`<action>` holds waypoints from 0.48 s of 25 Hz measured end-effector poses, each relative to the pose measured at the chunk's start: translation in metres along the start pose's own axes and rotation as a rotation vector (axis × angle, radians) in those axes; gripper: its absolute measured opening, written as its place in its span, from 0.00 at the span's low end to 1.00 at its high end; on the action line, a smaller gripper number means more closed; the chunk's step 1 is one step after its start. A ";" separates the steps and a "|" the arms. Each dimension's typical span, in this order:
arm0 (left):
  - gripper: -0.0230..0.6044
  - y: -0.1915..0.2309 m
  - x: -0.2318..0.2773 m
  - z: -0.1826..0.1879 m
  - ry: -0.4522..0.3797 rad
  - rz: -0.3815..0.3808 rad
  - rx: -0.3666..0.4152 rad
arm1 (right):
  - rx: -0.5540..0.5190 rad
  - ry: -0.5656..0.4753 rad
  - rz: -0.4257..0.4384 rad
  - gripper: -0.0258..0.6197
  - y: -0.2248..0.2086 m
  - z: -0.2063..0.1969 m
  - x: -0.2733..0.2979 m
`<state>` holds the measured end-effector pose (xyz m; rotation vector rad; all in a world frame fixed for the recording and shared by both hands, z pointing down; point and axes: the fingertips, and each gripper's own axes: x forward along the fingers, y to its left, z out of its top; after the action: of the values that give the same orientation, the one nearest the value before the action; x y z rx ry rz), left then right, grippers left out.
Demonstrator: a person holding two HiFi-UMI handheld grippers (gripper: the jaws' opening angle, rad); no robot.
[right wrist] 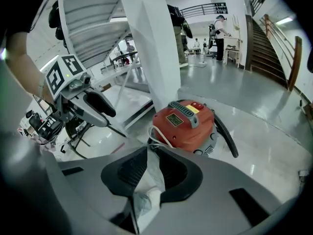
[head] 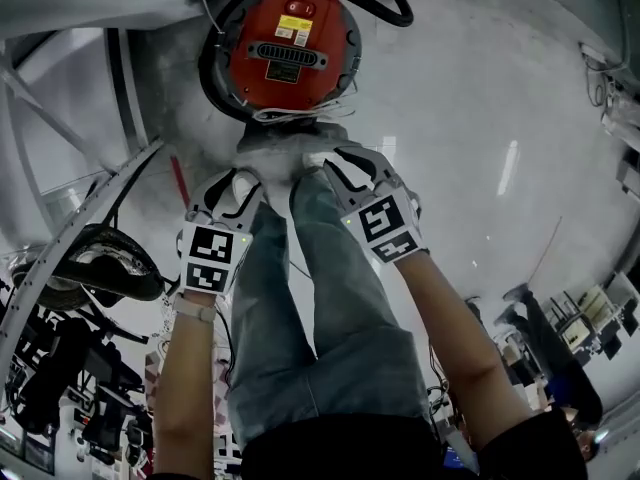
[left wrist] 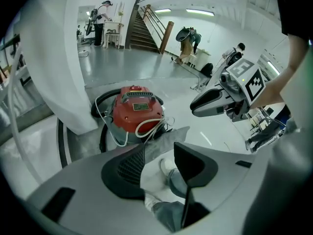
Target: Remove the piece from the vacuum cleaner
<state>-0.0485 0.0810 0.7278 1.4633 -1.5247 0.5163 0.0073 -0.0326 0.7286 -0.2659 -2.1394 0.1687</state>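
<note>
The red vacuum cleaner (head: 290,48) (left wrist: 137,112) (right wrist: 188,124) stands on the grey floor, with a black hose (head: 385,8) around it and a white cord (left wrist: 149,126) draped at its front. A grey cloth-like piece (head: 290,146) (left wrist: 164,141) (right wrist: 151,177) hangs just in front of it, above my shoes. My right gripper (head: 335,160) (right wrist: 149,163) pinches this piece between its pads. My left gripper (head: 238,180) (left wrist: 159,155) is beside it on the left, jaws apart, with only my shoe and jeans showing through the gap.
A white pillar (right wrist: 156,58) rises right behind the vacuum, with a staircase (right wrist: 274,43) beyond. A black seat-like object and cables (head: 100,263) lie to my left, and a thin red rod (head: 178,180) rests on the floor. People stand far off in the hall.
</note>
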 end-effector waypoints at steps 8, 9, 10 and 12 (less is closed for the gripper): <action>0.36 0.017 0.052 -0.032 0.061 -0.003 -0.025 | -0.049 0.075 0.046 0.20 -0.015 -0.030 0.059; 0.36 0.020 0.058 -0.034 0.066 -0.004 -0.022 | -0.055 0.080 0.049 0.20 -0.016 -0.033 0.065; 0.36 0.022 0.064 -0.036 0.072 -0.005 -0.017 | -0.066 0.088 0.049 0.20 -0.018 -0.035 0.071; 0.36 0.027 0.075 -0.039 0.086 -0.007 0.001 | -0.087 0.105 0.051 0.20 -0.021 -0.041 0.081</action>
<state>-0.0500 0.0776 0.8161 1.4281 -1.4518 0.5689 -0.0046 -0.0317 0.8206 -0.3719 -2.0390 0.0890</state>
